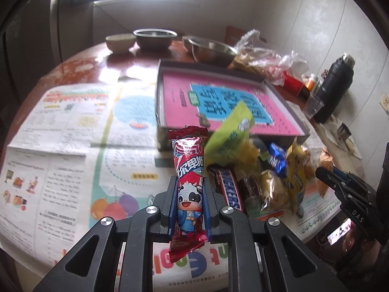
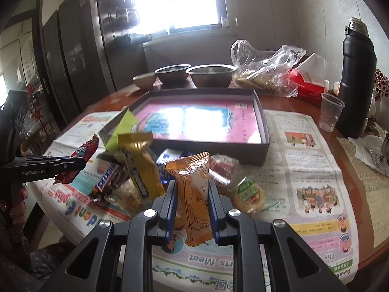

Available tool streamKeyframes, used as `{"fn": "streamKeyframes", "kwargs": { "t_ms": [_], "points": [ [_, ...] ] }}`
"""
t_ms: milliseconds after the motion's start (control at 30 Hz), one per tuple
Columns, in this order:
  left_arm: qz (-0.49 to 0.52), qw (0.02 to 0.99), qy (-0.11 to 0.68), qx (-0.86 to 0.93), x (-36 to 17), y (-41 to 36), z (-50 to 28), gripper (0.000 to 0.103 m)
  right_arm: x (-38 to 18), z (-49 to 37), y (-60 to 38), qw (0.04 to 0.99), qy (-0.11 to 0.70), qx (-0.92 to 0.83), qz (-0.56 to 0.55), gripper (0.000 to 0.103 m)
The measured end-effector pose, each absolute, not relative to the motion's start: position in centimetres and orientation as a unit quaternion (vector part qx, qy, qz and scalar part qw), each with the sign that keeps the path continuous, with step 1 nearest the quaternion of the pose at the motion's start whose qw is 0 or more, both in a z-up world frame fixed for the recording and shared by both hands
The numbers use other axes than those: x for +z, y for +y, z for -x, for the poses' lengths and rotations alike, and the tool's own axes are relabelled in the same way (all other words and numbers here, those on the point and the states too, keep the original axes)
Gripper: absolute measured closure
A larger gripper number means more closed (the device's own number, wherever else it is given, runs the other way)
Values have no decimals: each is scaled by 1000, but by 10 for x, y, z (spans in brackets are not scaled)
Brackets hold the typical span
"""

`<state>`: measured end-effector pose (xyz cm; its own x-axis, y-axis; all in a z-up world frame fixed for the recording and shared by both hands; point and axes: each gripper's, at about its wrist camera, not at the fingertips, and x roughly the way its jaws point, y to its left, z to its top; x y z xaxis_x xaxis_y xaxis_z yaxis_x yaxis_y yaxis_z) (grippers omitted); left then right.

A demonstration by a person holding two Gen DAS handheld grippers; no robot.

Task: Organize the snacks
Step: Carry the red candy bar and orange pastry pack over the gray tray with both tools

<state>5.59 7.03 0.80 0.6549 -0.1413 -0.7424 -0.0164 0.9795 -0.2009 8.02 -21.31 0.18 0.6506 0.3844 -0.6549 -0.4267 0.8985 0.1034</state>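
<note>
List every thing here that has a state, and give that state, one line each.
left gripper: shut on the red cow snack.
red cow snack: upright, clamped, off the pile.
right gripper: shut on the orange snack.
orange snack: upright, clamped.
Snickers bar: lying in the pile.
dark tray: holds no snack.
plastic cup: upright, looks empty.
black flask: upright.

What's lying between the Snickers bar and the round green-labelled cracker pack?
In the right wrist view, between Snickers bar and round cracker pack: a gold wrapper and blue packet.
</note>
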Motion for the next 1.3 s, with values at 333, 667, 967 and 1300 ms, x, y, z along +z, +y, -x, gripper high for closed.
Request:
{"fn": "streamKeyframes", "kwargs": {
  "t_ms": [333,667,967,1300],
  "points": [
    [92,921,377,-31,42,74,-78,85,29,-102,-216,920,322,223,12,79],
    [90,925,366,-39,51,66,-120,85,44,-142,-221,929,307,207,-5,79],
    [87,920,379,-42,39,59,-158,85,39,-181,-218,928,315,198,-12,79],
    [74,910,407,-38,16,50,-184,85,17,-210,-219,918,351,184,-25,79]
  ]
}}
